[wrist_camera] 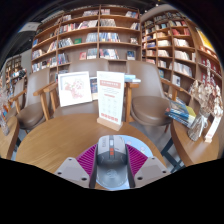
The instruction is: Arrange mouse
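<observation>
A grey computer mouse (112, 160) with an orange scroll wheel sits between my two fingers, held above the round wooden table (60, 140). My gripper (112, 158) is shut on the mouse, the magenta pads (88, 158) pressing its left and right sides. The mouse's front points away from me, toward the middle of the table.
Two upright sign stands are on the table beyond the mouse: a white card (75, 88) on the left and a taller display (111, 98) ahead. Wooden chairs (150, 95) ring the table. Bookshelves (95, 35) fill the back. A plant (205, 100) stands on a table at right.
</observation>
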